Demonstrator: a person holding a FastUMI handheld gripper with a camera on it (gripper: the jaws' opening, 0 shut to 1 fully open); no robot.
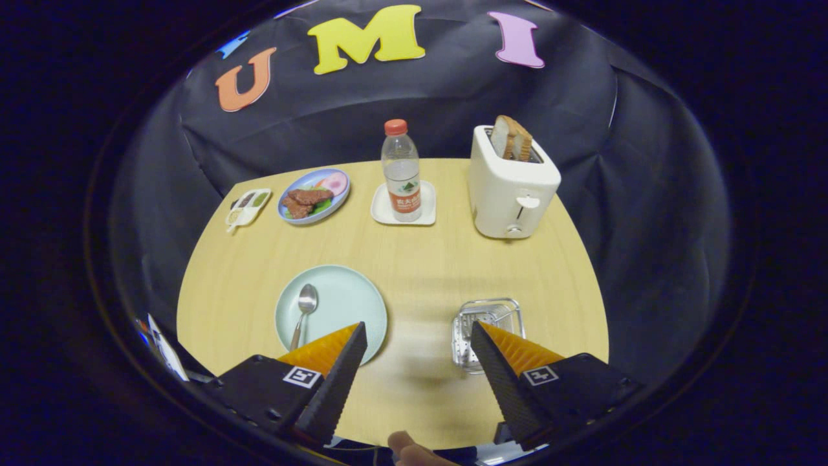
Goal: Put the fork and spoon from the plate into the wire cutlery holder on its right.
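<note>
Tool (417, 340) wide open, holding nothing; spoon (304, 314) on plate (346, 298); holder (486, 323) beside

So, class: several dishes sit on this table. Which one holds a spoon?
The pale green plate just ahead of the open jaws; its spoon lies on it. The blue plate beyond holds food.

Spoon (304, 314) on plate (343, 301), holder (486, 323) right.
</note>
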